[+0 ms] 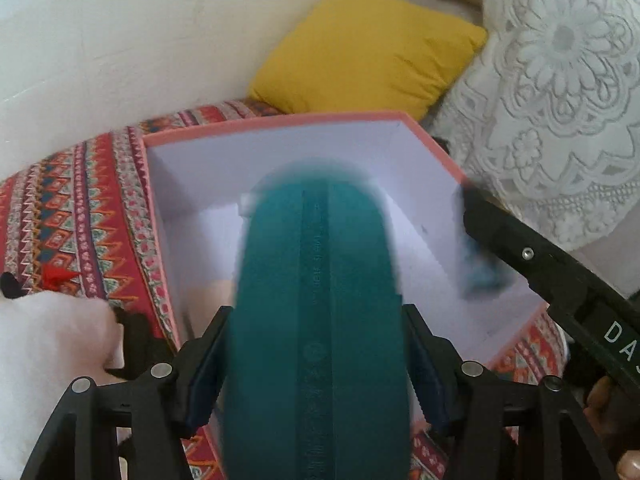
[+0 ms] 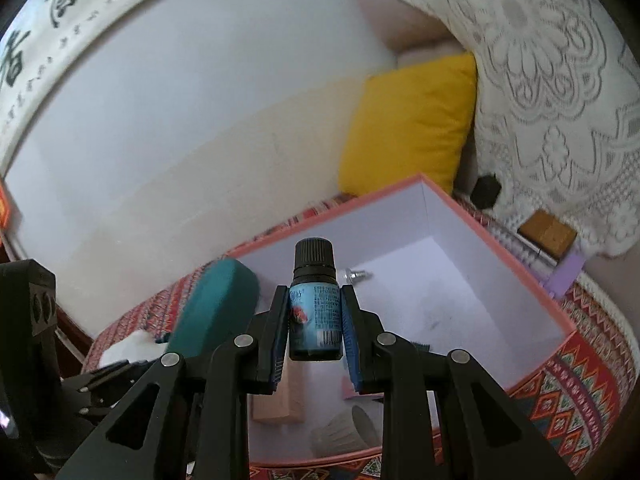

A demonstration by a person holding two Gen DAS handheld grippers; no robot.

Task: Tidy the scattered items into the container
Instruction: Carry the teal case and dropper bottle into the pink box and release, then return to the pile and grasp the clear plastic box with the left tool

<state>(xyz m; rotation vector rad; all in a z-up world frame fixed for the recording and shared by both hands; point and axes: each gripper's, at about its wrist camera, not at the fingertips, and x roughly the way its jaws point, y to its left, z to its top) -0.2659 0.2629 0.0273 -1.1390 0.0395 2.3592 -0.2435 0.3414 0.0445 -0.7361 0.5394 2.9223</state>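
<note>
Your left gripper (image 1: 316, 364) has its fingers clamped on a teal case (image 1: 316, 320), held lengthwise so its rounded end pokes out over the open box (image 1: 280, 120). That lets you lower it in without catching the rim. Your right gripper (image 2: 316, 320) pinches a small bottle (image 2: 315, 304) by its label, cap up, also above the box; the upright hold probably keeps it from slipping out between the pads.

Below, inside the box, you already have a pale wooden block (image 2: 276, 404), a ribbed white cup (image 2: 344, 432) and a small clear piece (image 2: 356, 274) by the far wall, so the tidying looks partly done.

Beside the box, on the patterned cloth (image 1: 80, 220), a white fluffy thing (image 1: 48, 344) lies to your left. Past the far side sit a brown block (image 2: 548, 236) and a black cube (image 2: 486, 190), still outside. Farther back rests a yellow cushion (image 1: 368, 52).
</note>
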